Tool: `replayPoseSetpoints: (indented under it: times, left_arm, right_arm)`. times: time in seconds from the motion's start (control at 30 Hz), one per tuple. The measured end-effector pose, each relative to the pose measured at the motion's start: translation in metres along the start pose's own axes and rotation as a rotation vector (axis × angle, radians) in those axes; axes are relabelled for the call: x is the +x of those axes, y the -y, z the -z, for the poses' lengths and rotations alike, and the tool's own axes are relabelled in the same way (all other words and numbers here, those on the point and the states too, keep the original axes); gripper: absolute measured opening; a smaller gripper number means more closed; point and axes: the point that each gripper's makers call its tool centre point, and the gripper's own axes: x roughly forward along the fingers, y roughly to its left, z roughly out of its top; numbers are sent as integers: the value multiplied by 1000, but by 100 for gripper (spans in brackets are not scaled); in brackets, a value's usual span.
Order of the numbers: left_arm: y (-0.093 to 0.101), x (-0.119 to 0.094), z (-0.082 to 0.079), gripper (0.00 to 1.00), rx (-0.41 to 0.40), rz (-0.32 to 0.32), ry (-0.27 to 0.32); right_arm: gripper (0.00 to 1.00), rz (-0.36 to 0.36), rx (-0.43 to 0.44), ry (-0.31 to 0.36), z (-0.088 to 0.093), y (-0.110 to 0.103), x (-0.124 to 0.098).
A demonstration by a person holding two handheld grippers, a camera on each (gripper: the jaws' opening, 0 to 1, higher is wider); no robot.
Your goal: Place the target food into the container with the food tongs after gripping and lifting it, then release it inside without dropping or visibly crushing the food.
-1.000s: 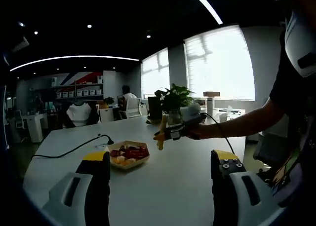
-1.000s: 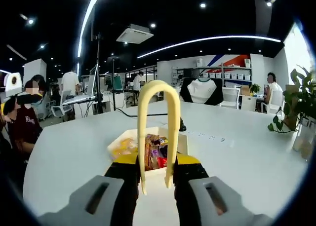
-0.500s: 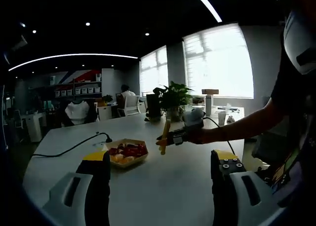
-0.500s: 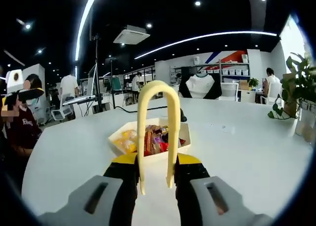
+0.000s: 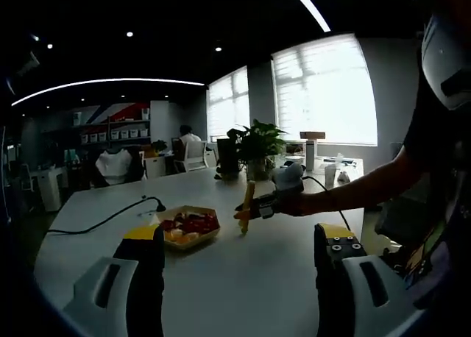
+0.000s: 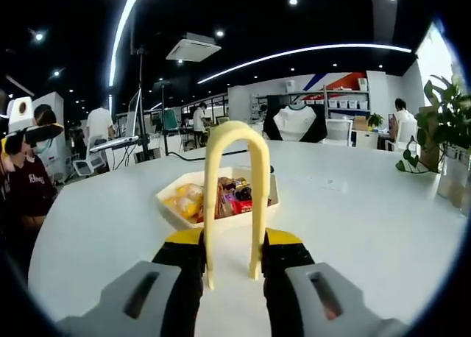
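Note:
A pale shallow tray (image 6: pixel 175 212) with several red, yellow and brown foods lies on the white table (image 6: pixel 368 219) just beyond my right gripper (image 6: pixel 232 262). That gripper is shut on yellow U-shaped food tongs (image 6: pixel 232 128); their two arms run down between the jaws and nothing is held in them. In the left gripper view the same tray (image 5: pixel 188 227) sits ahead of my left gripper (image 5: pixel 239 274), whose jaws stand wide apart and open with nothing between them. A person's hand holds the right gripper (image 5: pixel 274 200) with the tongs (image 5: pixel 246 204) just right of the tray, above the table.
A black cable (image 5: pixel 110 219) runs across the table left of the tray. A potted plant (image 5: pixel 254 147) stands at the far edge, another plant (image 6: pixel 450 142) at the right. A seated person (image 6: pixel 29 186) is off the table's left side.
In the left gripper view the right gripper and tongs have drifted slightly right and tipped more upright. The left gripper has stayed open and still.

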Motion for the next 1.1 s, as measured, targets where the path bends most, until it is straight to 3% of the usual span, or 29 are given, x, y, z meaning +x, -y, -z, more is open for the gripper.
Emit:
replayPoseSetpoints:
  times: [0.13,0.27,0.33,0.37,0.47,0.5,0.6,0.7,0.77,0.83,0.9,1.0,1.1]
  left_arm:
    - [1,0,1,89,-2,2,-4]
    - [2,0,1,89,0,2,-4]
    - [1,-1,2,89,-1,0,-6]
    - [0,-1,2,89,-4,-2,-7]
    - [0,-1,4,89,-4,-2,-8]
    - [-1,0,5,89,-4,-2,-11]
    - [-1,0,5,88,-9,-4,0]
    - [2,-1,4,88,-14,-1,5]
    - [4,-1,5,88,-21,6,12]
    - [6,-1,6,88,-22,13,12]
    - [9,-1,5,88,-22,22,21]
    - [10,-3,3,88,-28,27,38]
    - [10,-5,2,88,-32,28,49]
  right_arm:
    - [27,4,-1,-2,0,0,-2]
    - [25,63,91,20,-12,7,-8]
    - [24,156,116,-79,-9,19,-15]
    - [24,188,100,-160,-7,22,-19]
    - [24,280,40,-274,-8,32,-25]
    - [24,306,61,-307,-8,33,-26]
    - [24,327,249,-319,-10,33,-25]
    - [25,366,239,-435,5,45,-29]
    - [24,366,338,-425,8,49,-24]
    - [25,373,385,-496,19,54,-25]
    - [25,389,397,-553,24,62,-26]
    - [25,366,381,-586,22,63,-21]
    - [25,391,379,-605,23,71,-17]
